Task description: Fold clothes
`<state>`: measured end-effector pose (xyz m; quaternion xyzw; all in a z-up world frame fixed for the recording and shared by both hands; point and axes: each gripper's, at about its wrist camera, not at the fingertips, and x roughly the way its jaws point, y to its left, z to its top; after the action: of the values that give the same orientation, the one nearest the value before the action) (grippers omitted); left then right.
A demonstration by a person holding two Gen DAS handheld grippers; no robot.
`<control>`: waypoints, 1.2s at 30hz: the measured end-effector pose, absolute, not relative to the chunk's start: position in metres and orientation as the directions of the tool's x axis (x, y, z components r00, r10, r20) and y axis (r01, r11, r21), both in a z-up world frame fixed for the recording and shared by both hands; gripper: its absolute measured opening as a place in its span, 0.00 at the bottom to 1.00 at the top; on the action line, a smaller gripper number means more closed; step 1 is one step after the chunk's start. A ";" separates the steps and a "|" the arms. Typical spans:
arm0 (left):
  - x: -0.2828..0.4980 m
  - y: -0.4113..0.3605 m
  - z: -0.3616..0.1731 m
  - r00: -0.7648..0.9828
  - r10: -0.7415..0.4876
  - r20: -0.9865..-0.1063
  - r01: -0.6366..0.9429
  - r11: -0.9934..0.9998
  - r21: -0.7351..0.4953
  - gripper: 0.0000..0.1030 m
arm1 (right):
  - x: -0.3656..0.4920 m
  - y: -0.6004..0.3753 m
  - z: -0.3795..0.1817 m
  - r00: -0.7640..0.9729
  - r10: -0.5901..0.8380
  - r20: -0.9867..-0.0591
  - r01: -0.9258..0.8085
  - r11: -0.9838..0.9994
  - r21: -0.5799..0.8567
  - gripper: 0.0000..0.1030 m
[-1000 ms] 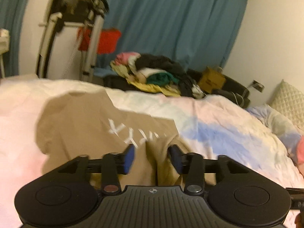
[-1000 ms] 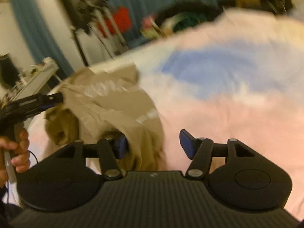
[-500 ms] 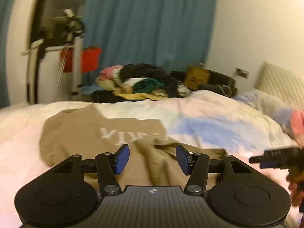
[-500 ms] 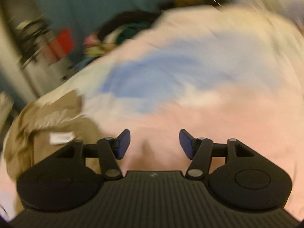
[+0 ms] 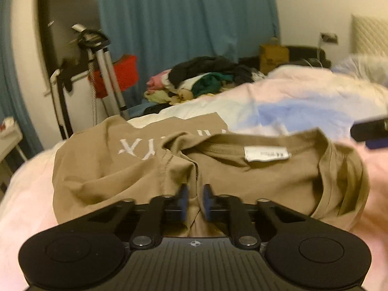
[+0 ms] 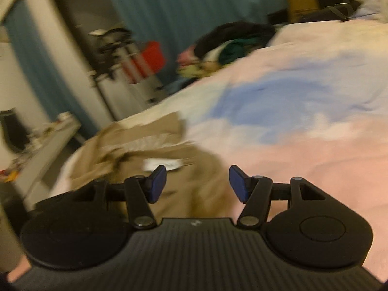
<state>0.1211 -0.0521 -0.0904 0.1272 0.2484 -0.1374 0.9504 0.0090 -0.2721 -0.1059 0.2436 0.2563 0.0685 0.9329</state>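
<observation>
A tan t-shirt point(image 5: 254, 177) with white lettering and a white neck label lies crumpled on the pink and blue bed cover point(image 5: 303, 101). My left gripper point(image 5: 193, 197) is shut on a fold of the shirt near the collar. My right gripper point(image 6: 197, 181) is open and empty, hovering over the shirt's point(image 6: 169, 155) right part, blurred by motion. Its tip also shows in the left wrist view point(image 5: 371, 132) at the right edge, just beyond the shirt's collar.
A pile of mixed clothes point(image 5: 206, 80) lies beyond the bed's far edge. A metal stand point(image 5: 101, 72) with a red bag point(image 5: 121, 75) stands by the blue curtain. A cardboard box point(image 5: 274, 53) and a pillow point(image 5: 368, 36) are at the far right. A white table point(image 6: 43, 150) is left of the bed.
My left gripper has closed on a fold of the shirt; it was open half a second ago. The right gripper let go of the shirt, swung right, and has come back over it.
</observation>
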 end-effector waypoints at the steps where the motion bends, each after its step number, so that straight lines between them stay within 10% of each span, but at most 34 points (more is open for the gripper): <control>1: 0.116 -0.051 -0.085 0.847 -0.202 -0.492 0.315 0.936 0.157 0.01 | 0.010 -0.272 -0.107 0.859 0.251 -0.446 -0.002 0.873 0.488 0.59; 10: 0.049 -0.027 -0.027 0.878 -0.319 -0.358 0.347 0.938 0.016 0.01 | 0.019 -0.272 -0.116 0.854 0.184 -0.486 0.063 0.892 0.448 0.58; 26: 0.015 -0.009 -0.033 0.840 -0.309 -0.446 0.350 0.937 0.010 0.01 | 0.070 -0.267 -0.151 0.760 0.069 -0.647 0.176 0.935 0.307 0.57; 36: 0.021 -0.006 -0.037 0.828 -0.289 -0.481 0.321 0.947 -0.017 0.01 | 0.026 -0.272 -0.122 0.846 -0.167 -0.507 0.327 0.913 0.243 0.57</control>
<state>0.0208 -0.0061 -0.0368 0.0325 0.2462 -0.1596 0.9554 0.0258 -0.2720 -0.1221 0.1623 0.2453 -0.1304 0.9468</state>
